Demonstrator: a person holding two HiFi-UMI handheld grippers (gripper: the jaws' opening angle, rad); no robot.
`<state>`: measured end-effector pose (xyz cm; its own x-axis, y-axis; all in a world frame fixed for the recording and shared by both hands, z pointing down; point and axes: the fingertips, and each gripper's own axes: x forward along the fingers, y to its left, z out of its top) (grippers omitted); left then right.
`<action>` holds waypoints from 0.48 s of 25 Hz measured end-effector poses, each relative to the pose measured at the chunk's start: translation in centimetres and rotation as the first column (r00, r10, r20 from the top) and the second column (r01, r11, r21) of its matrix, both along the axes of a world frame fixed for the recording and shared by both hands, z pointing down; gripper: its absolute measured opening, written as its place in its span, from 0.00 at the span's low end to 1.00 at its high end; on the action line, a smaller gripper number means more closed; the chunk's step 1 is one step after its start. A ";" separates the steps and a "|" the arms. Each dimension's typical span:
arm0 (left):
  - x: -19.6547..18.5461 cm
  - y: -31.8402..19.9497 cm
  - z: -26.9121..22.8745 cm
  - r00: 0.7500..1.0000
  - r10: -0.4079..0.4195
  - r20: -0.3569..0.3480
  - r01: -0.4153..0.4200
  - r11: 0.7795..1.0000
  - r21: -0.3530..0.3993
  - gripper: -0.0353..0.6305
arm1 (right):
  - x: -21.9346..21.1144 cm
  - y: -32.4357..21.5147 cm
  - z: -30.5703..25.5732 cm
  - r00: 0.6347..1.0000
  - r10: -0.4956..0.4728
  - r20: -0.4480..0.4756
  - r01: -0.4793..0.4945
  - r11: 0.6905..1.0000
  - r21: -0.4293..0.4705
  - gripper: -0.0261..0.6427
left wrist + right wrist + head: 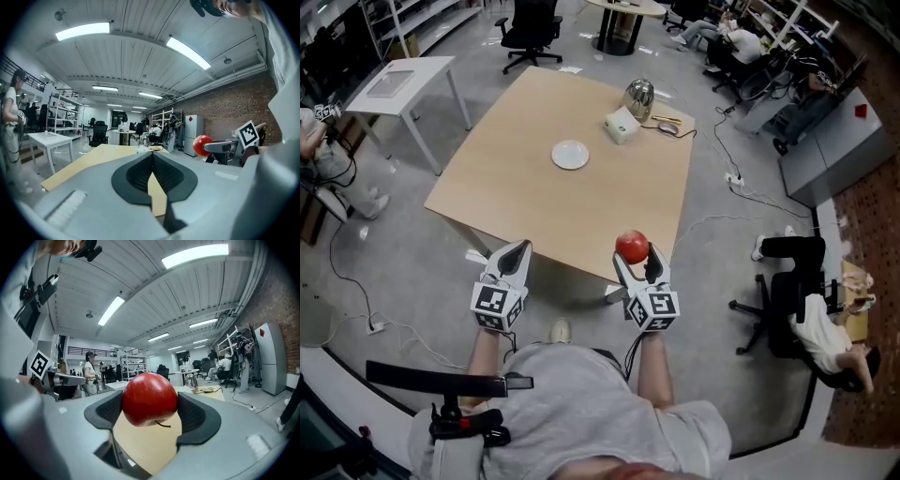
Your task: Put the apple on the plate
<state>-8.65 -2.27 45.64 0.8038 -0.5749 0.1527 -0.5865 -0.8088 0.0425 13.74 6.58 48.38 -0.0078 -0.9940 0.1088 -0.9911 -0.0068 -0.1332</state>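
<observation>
Grey shirt (581, 394): the person's own shoulders fill the bottom of the head view, with both forearms reaching towards the worktop (581, 211).
Right claw (637, 259): clamped on the apple (631, 246), one pad on each flank, with the fruit out at the tips. The right gripper view shows its stalk on the underside.
Apple's place: held in the air, touching no surface. It seems to be over the near right corner of the worktop, and bare wood shows beneath it between the jaws.
Left claw (517, 251): jaws together with nothing between them, held beside the right one at the near edge.
Plate (570, 155): white and empty, lying flat near the middle of the worktop, well apart from both claws.
Relation that matters: the plate lies ahead of the right claw and off to its left, so the carry should run forward and leftward. Nothing stands on that stretch.
Beyond the plate: a metal pot (639, 97) and a white box (622, 125) stand near the far right corner, off the route.
Step in hand: the apple is lifted but not yet delivered. It probably needs setting on the plate's centre before the jaws part, since a round fruit may roll.
</observation>
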 end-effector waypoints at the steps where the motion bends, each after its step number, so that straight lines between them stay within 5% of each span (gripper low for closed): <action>1: -0.2 -0.6 0.1 1.000 -0.001 -0.001 0.001 1.000 -0.001 0.08 | -0.2 -0.6 0.0 1.000 -0.001 -0.001 0.001 1.000 0.001 0.59; 12: -0.5 -3.7 0.7 1.000 -0.015 -0.016 0.015 1.000 -0.019 0.08 | -0.6 -4.5 0.3 1.000 -0.024 -0.007 0.024 1.000 -0.013 0.59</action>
<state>-9.19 -5.93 46.33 0.7976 -0.5842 0.1503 -0.5978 -0.7988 0.0672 13.12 2.12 48.71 -0.0310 -0.9921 0.1217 -0.9918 0.0155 -0.1265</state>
